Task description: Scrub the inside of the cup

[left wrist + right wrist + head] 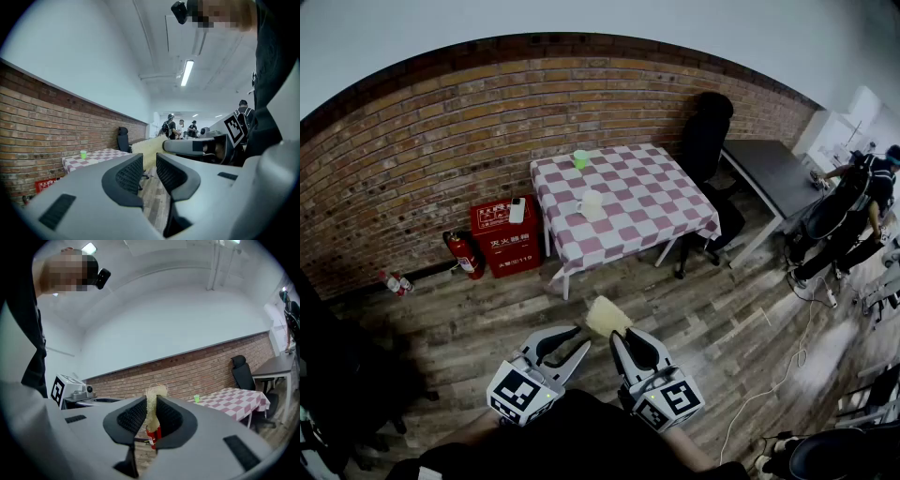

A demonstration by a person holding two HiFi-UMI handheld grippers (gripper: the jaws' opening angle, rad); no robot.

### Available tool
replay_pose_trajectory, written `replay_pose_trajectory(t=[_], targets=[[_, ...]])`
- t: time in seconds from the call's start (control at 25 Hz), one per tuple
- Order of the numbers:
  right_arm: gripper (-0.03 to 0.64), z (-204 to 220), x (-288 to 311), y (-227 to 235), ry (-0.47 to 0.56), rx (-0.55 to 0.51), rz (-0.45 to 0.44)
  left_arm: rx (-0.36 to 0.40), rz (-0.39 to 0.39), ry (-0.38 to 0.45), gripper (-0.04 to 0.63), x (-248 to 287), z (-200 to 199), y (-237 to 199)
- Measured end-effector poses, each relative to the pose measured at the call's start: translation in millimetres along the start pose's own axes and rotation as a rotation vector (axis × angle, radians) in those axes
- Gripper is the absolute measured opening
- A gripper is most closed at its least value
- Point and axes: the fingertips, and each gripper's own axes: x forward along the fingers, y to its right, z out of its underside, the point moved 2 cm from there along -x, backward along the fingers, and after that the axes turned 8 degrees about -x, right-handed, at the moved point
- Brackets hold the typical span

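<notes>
Far ahead, a table with a red-and-white checked cloth carries a white cup near its middle and a small green cup at its far edge by the brick wall. The green cup also appears in both gripper views. My right gripper is shut on a pale yellow fibrous scrubber that sticks out past its jaws. Beside it, my left gripper is open and holds nothing. Both grippers hang over the wooden floor, well short of the table.
A red fire-equipment box and a fire extinguisher stand against the wall left of the table. A black office chair and a grey desk are on the right. A person and floor cables are at the far right.
</notes>
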Motion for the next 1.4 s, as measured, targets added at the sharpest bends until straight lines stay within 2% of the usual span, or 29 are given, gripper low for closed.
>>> replay_pose_trajectory(t=[0.48, 0.8, 1.16, 1.4], targets=[[0.072, 4, -15, 14, -0.038, 0.017, -0.008, -0.033, -0.016, -0.027, 0.097, 11, 5, 14], [0.072, 9, -39, 44, -0.009, 0.073, -0.013, -0.087, -0.045, -0.045, 0.097, 38, 20, 26], [0.072, 46, -81, 79, -0.056, 0.164, -0.039, -0.128, -0.084, -0.093, 0.097, 68, 57, 67], [0.072, 66, -64, 94, -0.094, 0.166, -0.058, -0.150, -0.105, -0.124, 0.097, 87, 72, 49]])
